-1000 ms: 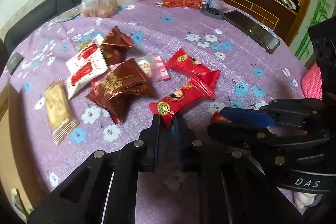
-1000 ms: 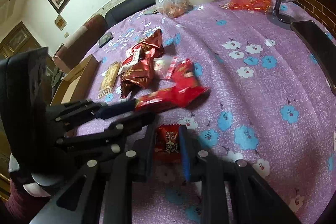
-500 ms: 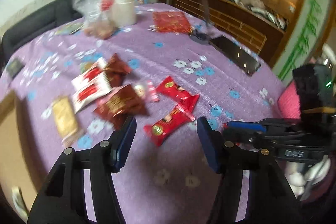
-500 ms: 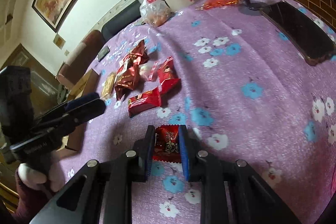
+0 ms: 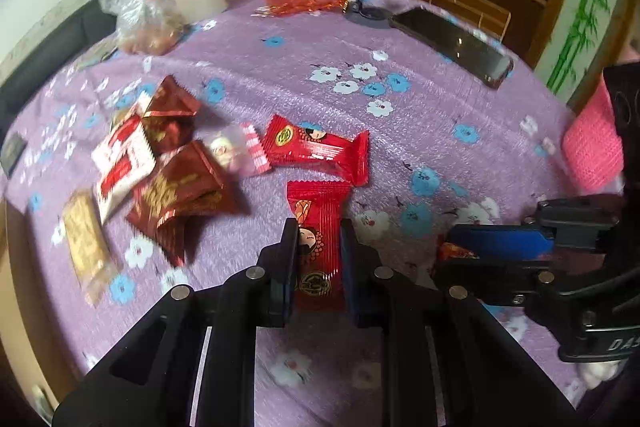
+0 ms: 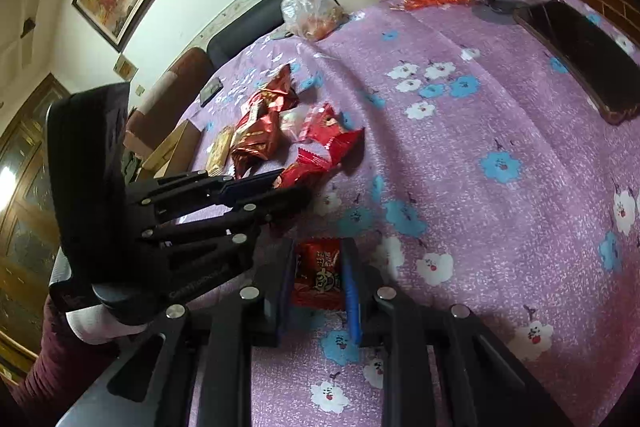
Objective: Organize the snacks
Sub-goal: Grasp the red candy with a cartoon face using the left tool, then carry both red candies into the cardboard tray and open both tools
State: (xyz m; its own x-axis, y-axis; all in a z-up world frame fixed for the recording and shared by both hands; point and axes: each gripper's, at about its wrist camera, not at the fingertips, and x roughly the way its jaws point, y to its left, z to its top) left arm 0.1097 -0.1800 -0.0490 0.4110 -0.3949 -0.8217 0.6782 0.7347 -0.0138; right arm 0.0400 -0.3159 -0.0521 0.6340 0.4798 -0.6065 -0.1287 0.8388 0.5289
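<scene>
Since half a second ago, left gripper (image 5: 318, 259) has narrowed from wide apart onto a red snack packet (image 5: 318, 227), now pinched lengthwise between its fingers, packet lying on the purple flowered tablecloth (image 5: 420, 115). Right gripper (image 6: 318, 277) holds a small red candy packet (image 6: 319, 273) clamped between its fingers, just beside the left one. Second red packet (image 5: 320, 149) lies crosswise just beyond. Brown packets (image 5: 180, 187) and a gold bar (image 5: 86, 239) further left. Phone (image 5: 452, 45) well apart.

Black left gripper (image 5: 318, 259), silver screws, blue pads (image 6: 350, 287), maroon sleeve (image 6: 44, 375)
</scene>
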